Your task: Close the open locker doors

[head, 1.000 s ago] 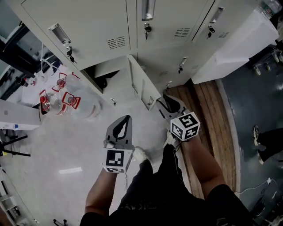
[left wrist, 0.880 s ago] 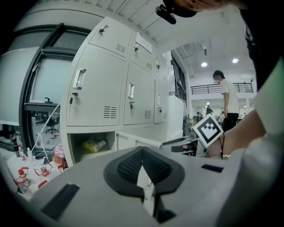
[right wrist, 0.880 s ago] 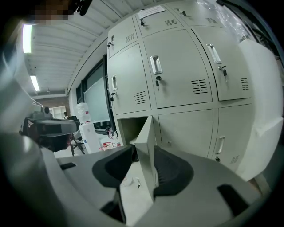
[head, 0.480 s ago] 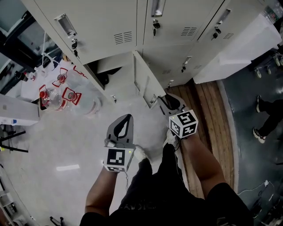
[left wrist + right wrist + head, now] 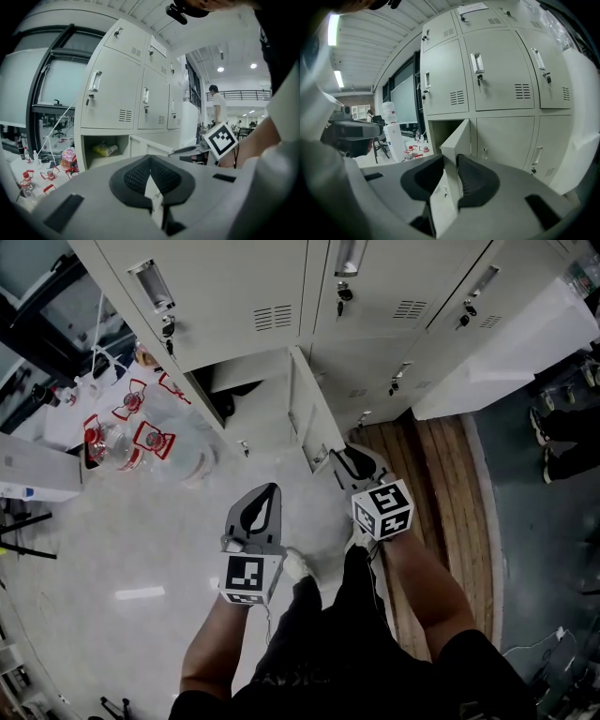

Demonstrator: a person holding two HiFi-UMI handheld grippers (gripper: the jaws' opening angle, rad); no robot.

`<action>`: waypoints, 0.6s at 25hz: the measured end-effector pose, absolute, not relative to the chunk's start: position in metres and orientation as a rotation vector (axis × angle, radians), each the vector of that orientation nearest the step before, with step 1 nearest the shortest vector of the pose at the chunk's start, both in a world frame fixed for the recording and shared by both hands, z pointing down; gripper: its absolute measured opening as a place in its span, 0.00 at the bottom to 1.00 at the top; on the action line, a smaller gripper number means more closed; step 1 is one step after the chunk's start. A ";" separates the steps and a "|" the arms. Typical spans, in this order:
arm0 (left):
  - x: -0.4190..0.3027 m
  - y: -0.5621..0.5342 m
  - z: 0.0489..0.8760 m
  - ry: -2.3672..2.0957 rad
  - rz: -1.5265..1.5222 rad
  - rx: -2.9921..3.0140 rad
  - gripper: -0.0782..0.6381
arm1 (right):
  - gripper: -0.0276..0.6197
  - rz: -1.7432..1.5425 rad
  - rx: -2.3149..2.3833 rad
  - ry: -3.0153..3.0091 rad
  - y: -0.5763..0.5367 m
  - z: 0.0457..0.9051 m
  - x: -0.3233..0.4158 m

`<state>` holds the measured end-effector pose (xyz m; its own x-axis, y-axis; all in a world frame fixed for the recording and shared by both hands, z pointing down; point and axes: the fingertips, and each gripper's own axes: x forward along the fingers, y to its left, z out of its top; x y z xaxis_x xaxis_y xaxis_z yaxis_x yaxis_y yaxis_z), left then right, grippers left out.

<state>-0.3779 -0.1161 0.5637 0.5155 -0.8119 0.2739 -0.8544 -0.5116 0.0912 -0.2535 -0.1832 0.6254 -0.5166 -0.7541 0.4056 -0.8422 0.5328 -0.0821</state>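
Bottom row: pale grey metal locker door (image 5: 309, 418) stands open, swung toward the near side. Its free edge sits inside the right gripper (image 5: 349, 458), jaws just closing, seemingly not yet clamped; contact is hard to judge. To the door's left, the left gripper (image 5: 264, 493) is closed and empty. The door's near lower corner is hidden behind the jaws.

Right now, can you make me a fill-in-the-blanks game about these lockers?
1. The open locker door belongs to the ___ row of lockers.
2. Inside that locker lies a ___ packet.
3. The bottles on the floor beside the lockers have ___ labels.
4. The left tool holds ___ between its shut jaws.
Missing words: bottom, yellow, red, nothing.
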 end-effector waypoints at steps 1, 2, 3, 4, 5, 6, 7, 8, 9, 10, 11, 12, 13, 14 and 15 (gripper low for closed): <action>-0.380 -0.117 0.564 -1.423 0.285 2.538 0.12 | 0.19 0.383 1.319 -2.457 -0.182 0.626 -0.258; -0.382 -0.117 0.564 -1.427 0.282 2.533 0.12 | 0.19 0.381 1.315 -2.460 -0.181 0.626 -0.262; -0.385 -0.118 0.564 -1.433 0.279 2.528 0.12 | 0.19 0.380 1.311 -2.463 -0.180 0.626 -0.268; -0.388 -0.118 0.565 -1.439 0.277 2.522 0.12 | 0.19 0.380 1.306 -2.465 -0.179 0.626 -0.273; -0.391 -0.118 0.565 -1.445 0.274 2.516 0.12 | 0.20 0.381 1.300 -2.467 -0.178 0.626 -0.279; -0.394 -0.119 0.565 -1.452 0.270 2.509 0.12 | 0.20 0.384 1.294 -2.469 -0.177 0.626 -0.284; -0.397 -0.119 0.565 -1.459 0.267 2.503 0.12 | 0.20 0.387 1.289 -2.472 -0.176 0.626 -0.289; -0.400 -0.119 0.565 -1.466 0.265 2.498 0.12 | 0.20 0.390 1.288 -2.477 -0.176 0.626 -0.294; -0.403 -0.120 0.564 -1.472 0.263 2.494 0.12 | 0.20 0.393 1.288 -2.482 -0.177 0.627 -0.298; -0.405 -0.121 0.564 -1.479 0.262 2.491 0.12 | 0.21 0.396 1.288 -2.487 -0.177 0.627 -0.302; -0.408 -0.121 0.563 -1.485 0.260 2.487 0.12 | 0.21 0.398 1.285 -2.491 -0.178 0.627 -0.306; -0.411 -0.122 0.563 -1.492 0.258 2.484 0.12 | 0.21 0.398 1.279 -2.494 -0.178 0.627 -0.310; -0.414 -0.122 0.562 -1.499 0.256 2.481 0.12 | 0.21 0.400 1.271 -2.497 -0.178 0.627 -0.315; -0.417 -0.121 0.561 -1.507 0.253 2.478 0.12 | 0.22 0.402 1.263 -2.500 -0.178 0.628 -0.319; -0.421 -0.121 0.560 -1.516 0.251 2.474 0.12 | 0.22 0.406 1.257 -2.503 -0.178 0.628 -0.323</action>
<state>-0.4208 -0.1207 0.5603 0.4508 -0.8531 0.2627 -0.8923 -0.4392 0.1048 -0.3233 -0.1778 0.6280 -0.5670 -0.7226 0.3953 -0.8106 0.5749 -0.1117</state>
